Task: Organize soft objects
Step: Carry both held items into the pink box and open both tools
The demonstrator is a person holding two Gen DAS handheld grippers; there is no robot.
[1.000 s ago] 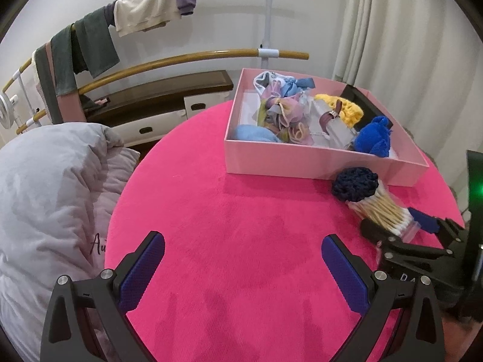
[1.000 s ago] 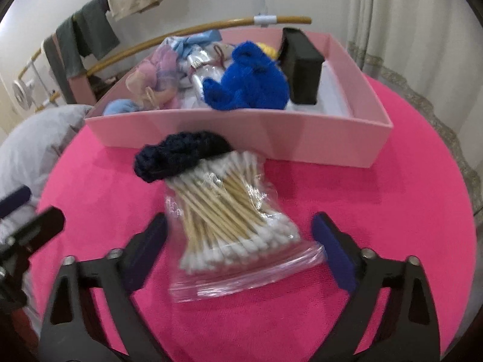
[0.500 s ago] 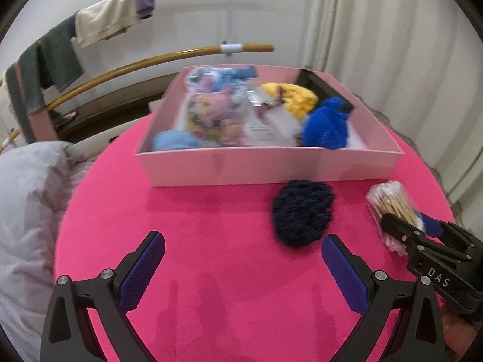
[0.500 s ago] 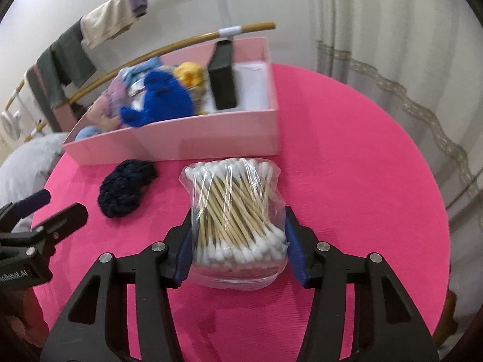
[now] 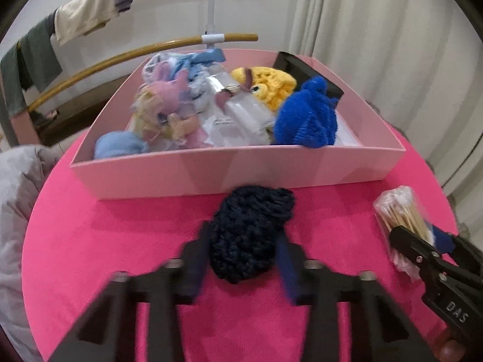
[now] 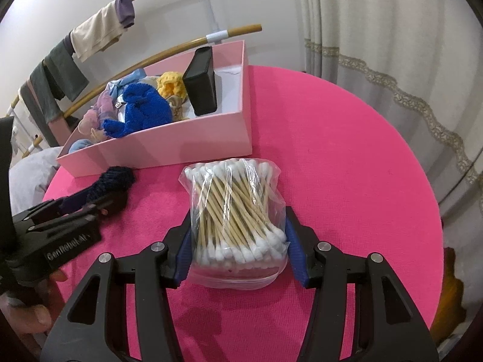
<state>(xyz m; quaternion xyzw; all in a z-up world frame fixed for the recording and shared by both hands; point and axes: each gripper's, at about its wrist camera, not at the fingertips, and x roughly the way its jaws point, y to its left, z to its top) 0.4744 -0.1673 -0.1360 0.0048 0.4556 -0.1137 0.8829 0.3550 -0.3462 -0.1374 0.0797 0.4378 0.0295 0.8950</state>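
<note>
While the dark knitted piece (image 5: 250,232) lies on the pink counter (image 5: 120,241) just before the pink box (image 5: 235,169), it is being taken by the left claw (image 5: 241,267), whose jaws are closing, with the pads already against its sides. A lift and a carry over the box wall are probably called for next. Further right, the bag of cotton swabs (image 6: 238,220) is gripped by the half-closed right claw (image 6: 238,253).
</note>
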